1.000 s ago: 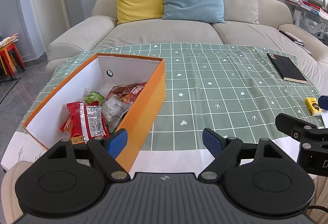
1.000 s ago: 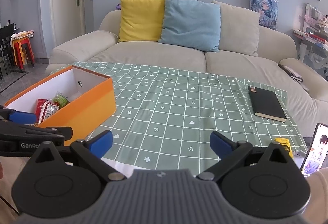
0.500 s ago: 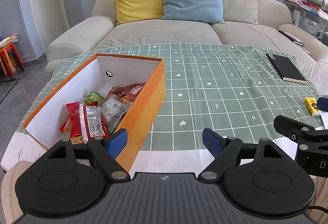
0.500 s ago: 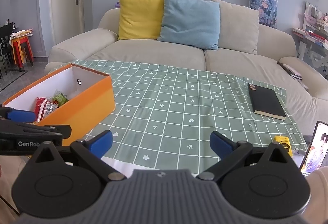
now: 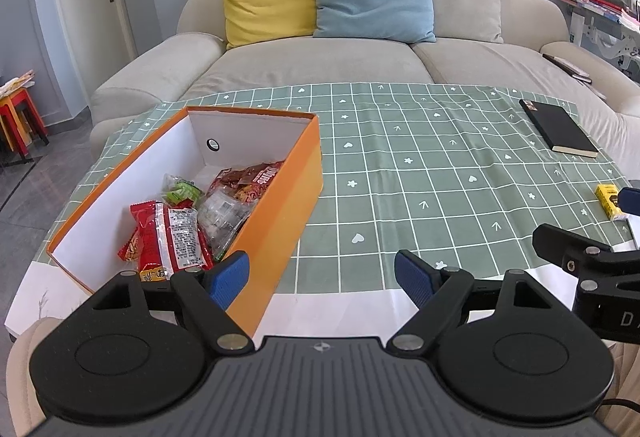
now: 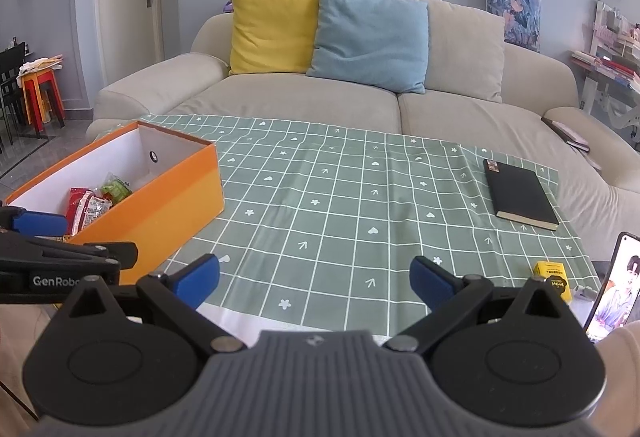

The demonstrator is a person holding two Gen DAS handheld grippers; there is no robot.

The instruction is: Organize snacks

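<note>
Orange box (image 5: 280,221) holds snack packets (image 5: 172,237); both tools gape, empty.

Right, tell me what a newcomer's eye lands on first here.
The orange box at the table's left, open and holding red and green snack packets. Next, the yellow cushion and blue cushion side by side on the beige sofa behind. A black notebook lies far right on the green checked cloth.

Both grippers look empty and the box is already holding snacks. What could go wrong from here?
The yellow packet lies at the tablecloth's near right edge beside a propped phone; the right gripper reaching for it could topple the phone. The left gripper, open beside the orange box, might nudge it toward the table edge.
</note>
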